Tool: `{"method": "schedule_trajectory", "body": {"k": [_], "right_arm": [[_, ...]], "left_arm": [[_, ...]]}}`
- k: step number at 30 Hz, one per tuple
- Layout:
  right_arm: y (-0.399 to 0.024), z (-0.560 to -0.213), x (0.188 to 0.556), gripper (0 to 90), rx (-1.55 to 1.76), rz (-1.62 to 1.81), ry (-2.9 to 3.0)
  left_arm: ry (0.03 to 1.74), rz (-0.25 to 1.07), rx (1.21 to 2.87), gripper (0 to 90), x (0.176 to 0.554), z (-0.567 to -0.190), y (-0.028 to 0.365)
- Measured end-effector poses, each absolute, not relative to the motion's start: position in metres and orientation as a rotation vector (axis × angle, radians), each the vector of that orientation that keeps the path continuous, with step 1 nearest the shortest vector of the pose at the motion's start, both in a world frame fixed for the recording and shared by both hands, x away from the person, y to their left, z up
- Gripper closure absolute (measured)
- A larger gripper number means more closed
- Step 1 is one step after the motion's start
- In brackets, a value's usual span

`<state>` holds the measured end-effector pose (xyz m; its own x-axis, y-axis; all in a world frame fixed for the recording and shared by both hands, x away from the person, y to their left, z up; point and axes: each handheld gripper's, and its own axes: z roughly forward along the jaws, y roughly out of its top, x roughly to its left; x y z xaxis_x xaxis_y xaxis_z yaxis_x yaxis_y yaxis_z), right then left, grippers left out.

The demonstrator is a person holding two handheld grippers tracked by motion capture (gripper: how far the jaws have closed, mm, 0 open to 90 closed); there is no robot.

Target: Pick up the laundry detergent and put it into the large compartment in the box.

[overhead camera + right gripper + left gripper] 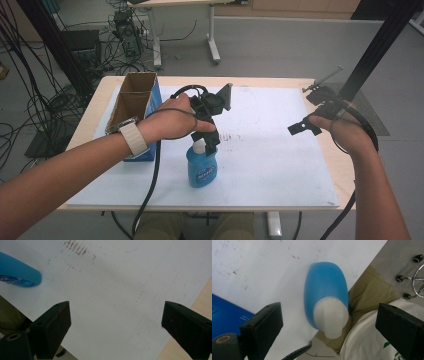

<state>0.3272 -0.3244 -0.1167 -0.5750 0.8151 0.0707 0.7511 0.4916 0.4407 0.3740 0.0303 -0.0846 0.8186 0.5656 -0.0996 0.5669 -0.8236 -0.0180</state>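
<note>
A blue plastic bottle with a white cap stands upright on the white sheet, near its front edge. My left gripper hovers right over the cap, pointing down. In the left gripper view its jaws stand wide open on either side of the white cap, apart from the blue bottle. My right gripper is held open above the sheet's right side, with nothing between its jaws in the right gripper view. The bottle's base shows there at the upper left.
An open cardboard box with a blue side stands at the table's left, beside my left wrist. A black clamp and a dark slanted post sit at the right rear. The wooden table edge borders the sheet.
</note>
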Motion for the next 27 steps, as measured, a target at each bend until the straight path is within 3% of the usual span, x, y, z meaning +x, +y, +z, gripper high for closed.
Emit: {"method": "schedule_trajectory", "body": {"k": [27], "right_arm": [[-0.3226,-0.1158,0.3285,8.7,1.364,0.653,2.582]], "left_arm": [[0.930,-0.170,2.980,7.9,0.3753,-0.0863,0.0324]]}}
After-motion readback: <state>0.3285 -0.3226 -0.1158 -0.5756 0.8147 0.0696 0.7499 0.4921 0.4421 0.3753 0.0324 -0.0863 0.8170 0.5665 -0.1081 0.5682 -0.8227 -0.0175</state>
